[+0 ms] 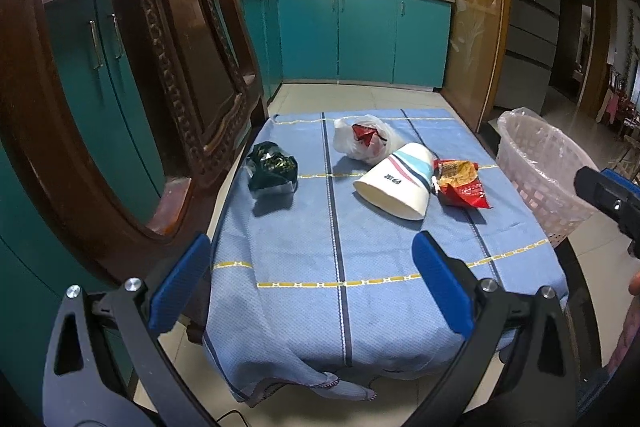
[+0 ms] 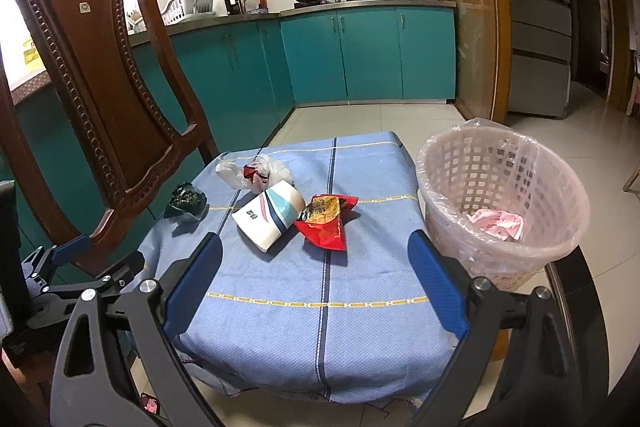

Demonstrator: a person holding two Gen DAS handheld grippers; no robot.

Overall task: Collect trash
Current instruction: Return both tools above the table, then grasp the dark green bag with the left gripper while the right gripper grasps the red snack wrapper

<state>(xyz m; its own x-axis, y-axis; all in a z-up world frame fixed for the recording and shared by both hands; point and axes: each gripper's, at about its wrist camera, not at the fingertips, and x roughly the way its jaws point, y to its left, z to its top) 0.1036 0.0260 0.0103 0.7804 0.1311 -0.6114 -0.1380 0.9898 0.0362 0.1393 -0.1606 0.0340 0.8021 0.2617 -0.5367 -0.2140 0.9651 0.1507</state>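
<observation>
Trash lies on a blue tablecloth (image 1: 360,247) (image 2: 360,267): a paper cup on its side (image 1: 394,185) (image 2: 270,217), a red snack wrapper (image 1: 460,183) (image 2: 326,221), a white plastic bag with red scraps (image 1: 362,141) (image 2: 256,171), and a dark green crumpled wrapper (image 1: 272,169) (image 2: 186,203). A pink lined waste basket (image 1: 540,179) (image 2: 500,199) stands at the table's right edge with pink paper inside. My left gripper (image 1: 312,283) and right gripper (image 2: 316,283) both hover open over the near end of the table, holding nothing.
A carved wooden chair (image 1: 160,87) (image 2: 100,75) stands close at the table's left side. Teal kitchen cabinets (image 1: 360,35) (image 2: 360,55) and a stove with pots are beyond. A person's hand (image 1: 634,285) shows at the right edge, below the right gripper's body (image 1: 612,197).
</observation>
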